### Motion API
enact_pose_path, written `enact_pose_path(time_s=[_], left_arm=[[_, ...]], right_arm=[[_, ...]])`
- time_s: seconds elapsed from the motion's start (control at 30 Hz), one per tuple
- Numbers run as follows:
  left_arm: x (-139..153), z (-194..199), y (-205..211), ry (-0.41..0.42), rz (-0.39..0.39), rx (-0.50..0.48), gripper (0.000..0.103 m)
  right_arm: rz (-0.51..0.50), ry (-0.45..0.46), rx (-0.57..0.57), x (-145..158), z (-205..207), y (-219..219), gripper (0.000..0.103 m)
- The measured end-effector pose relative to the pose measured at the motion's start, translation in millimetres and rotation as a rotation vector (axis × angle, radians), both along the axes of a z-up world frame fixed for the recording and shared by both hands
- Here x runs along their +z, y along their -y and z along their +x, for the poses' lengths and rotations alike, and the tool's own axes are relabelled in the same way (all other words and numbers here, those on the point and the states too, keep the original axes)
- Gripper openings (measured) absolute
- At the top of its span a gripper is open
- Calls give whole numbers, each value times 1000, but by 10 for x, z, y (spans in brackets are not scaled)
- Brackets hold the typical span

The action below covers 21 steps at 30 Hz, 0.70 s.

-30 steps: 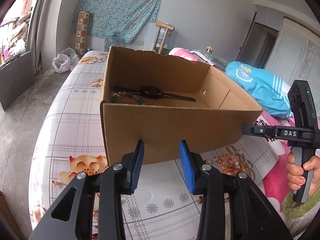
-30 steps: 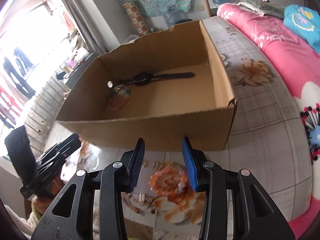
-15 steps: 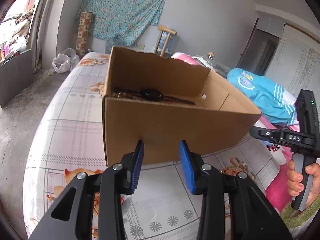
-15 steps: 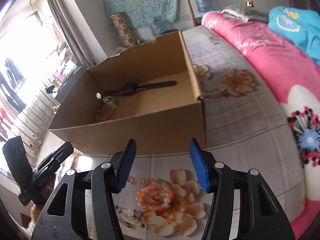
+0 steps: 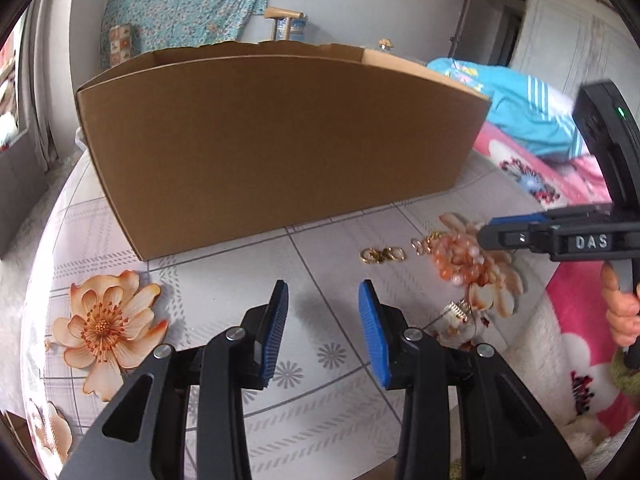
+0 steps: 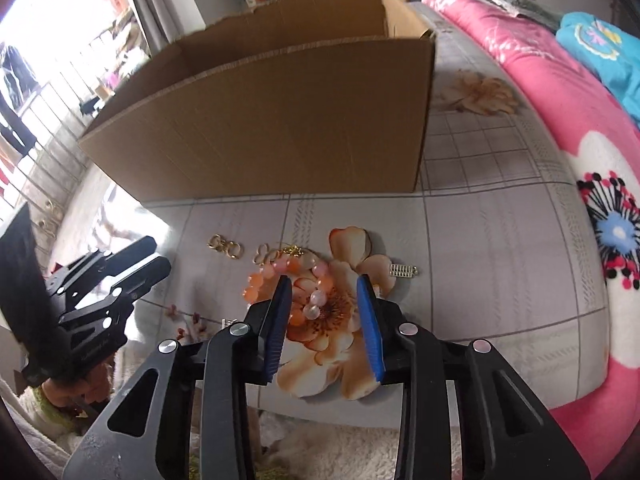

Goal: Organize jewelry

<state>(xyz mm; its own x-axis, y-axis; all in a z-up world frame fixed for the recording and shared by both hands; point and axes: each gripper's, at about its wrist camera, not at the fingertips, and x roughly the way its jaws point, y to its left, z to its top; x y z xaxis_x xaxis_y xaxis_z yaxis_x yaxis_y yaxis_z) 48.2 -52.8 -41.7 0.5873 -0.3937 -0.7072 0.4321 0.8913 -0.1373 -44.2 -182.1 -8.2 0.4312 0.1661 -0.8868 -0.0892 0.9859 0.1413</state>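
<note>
I have the right gripper [image 6: 323, 306] tipped down over the orange bead bracelet [image 6: 288, 284], which lies on the flowered bedsheet [image 6: 480, 240] just in front of the cardboard box [image 6: 280, 128]. Its jaws are closing, part of the bracelet lies between the blue pads, and they do not yet press on the beads as far as I can see. The left gripper [image 5: 323, 320] hangs part-spread over bare sheet with nothing between its pads.

Small gold rings [image 6: 226, 245] lie just left of the bracelet, and a little silver charm [image 6: 403, 270] lies to its right, apart from the beads.

To do this pick well, I judge I should bring the pad tips right down to the sheet so they straddle one strand of beads rather than the whole loop. Round beads will likely roll out of a shallow pinch, so I want them seated mid-pad. The gold clasp [image 6: 294, 251] at the far side may snag the nearby rings, so I would lift straight and slowly before carrying it over the box wall.
</note>
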Motion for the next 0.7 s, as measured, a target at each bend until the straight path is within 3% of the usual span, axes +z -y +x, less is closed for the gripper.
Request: enact_pose_path(time_s=[0.2,0.3,0.33,0.37,0.5,0.63,0.7], left_arm=[[-47,-29,117,10,15,-33,36],[-57,-34,167,18,21,-46,36],[-57,-36,150,18,16,-49,36],[-58,-35,158,18,13,-50,36],[-60,-21,146,17,4,-51,36],[-61,-18,148,18,4,-51,36],[-63,-16,140,19,1,-49,36]], right_arm=[[-70,-36,19,-100,51,-142,26],[-134,-29,34,-90,25,-234,19],[-146,-27,37,-88,13,-257,8],[-150,-27,42,-82,2,-275,8],[-8,-49,12,-11,3,-184,7],[63,-27,-28,180,-97,-44,7],[49,-20,-45,256,-161,27,7]])
